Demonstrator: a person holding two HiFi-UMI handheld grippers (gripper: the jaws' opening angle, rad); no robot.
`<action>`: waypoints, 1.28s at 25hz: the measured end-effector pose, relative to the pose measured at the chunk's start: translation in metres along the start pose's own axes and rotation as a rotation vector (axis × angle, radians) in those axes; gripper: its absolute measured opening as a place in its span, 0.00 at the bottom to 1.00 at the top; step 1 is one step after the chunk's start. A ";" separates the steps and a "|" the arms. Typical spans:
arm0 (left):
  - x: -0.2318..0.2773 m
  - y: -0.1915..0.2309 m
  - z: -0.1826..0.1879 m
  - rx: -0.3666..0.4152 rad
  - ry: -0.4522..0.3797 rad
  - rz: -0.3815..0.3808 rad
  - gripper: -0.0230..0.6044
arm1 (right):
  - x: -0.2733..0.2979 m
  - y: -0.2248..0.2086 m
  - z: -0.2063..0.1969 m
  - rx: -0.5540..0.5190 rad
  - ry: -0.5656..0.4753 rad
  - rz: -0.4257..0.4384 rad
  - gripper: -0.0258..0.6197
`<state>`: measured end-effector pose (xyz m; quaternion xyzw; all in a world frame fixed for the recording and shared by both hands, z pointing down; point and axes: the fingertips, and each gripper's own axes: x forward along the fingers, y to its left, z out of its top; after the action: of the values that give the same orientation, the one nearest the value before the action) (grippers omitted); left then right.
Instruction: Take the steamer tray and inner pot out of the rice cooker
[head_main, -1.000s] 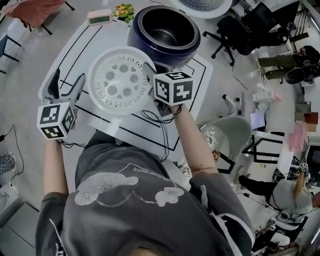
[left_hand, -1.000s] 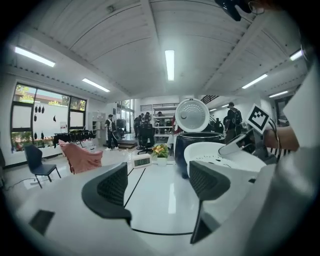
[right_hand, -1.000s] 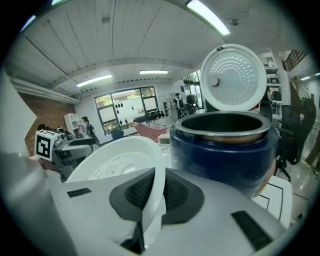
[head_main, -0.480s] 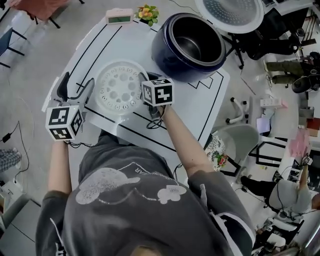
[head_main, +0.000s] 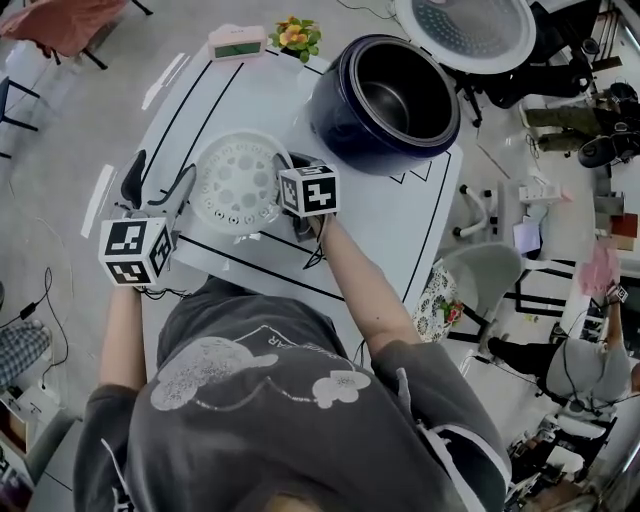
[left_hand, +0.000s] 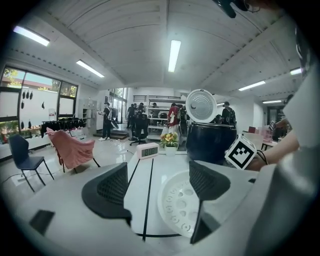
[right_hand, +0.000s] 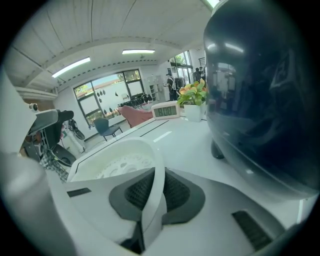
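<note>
White plastic on the move: the steamer tray (head_main: 238, 183) has come down since a second ago. Back then it hung high, big in the head view and overlapping the front of the rice cooker (head_main: 340, 120). Now it sits low at worktop (head_main: 390, 230) level, well clear to the cooker's left. Whether its base touches the surface, I cannot tell. The right claw (right_hand: 152, 192) is clenched on the tray's right rim, pads pinching the thin wall from both sides. The left claw (head_main: 158, 183) has drifted in a little and hovers by the worktop's left edge, jaws apart and nothing between them, just beside the tray without touching it.

Count it up: one steamer tray, one rice cooker with its lid (head_main: 465, 30) swung open, one inner pot (head_main: 395, 95) still sitting down inside the cooker, one small clock (head_main: 238, 44), one flower pot (head_main: 295, 35), two claws.

Room to work: the cooker crowds the back right corner, clock and flowers line the back edge. Bare white surface lies between the tray and the clock, and more in front of the cooker toward the right edge.
</note>
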<state>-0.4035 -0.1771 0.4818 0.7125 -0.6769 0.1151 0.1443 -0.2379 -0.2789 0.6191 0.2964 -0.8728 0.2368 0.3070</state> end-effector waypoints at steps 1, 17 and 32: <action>0.002 0.000 0.000 0.002 0.001 -0.006 0.66 | 0.002 -0.001 -0.001 0.000 0.000 -0.001 0.11; 0.015 -0.021 0.022 0.049 -0.026 -0.076 0.66 | -0.042 0.008 0.022 -0.051 -0.126 0.057 0.39; 0.078 -0.145 0.155 0.141 -0.198 -0.297 0.66 | -0.269 -0.063 0.145 -0.087 -0.506 -0.112 0.38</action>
<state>-0.2593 -0.2995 0.3577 0.8208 -0.5655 0.0690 0.0419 -0.0820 -0.3100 0.3503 0.3807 -0.9134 0.0997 0.1039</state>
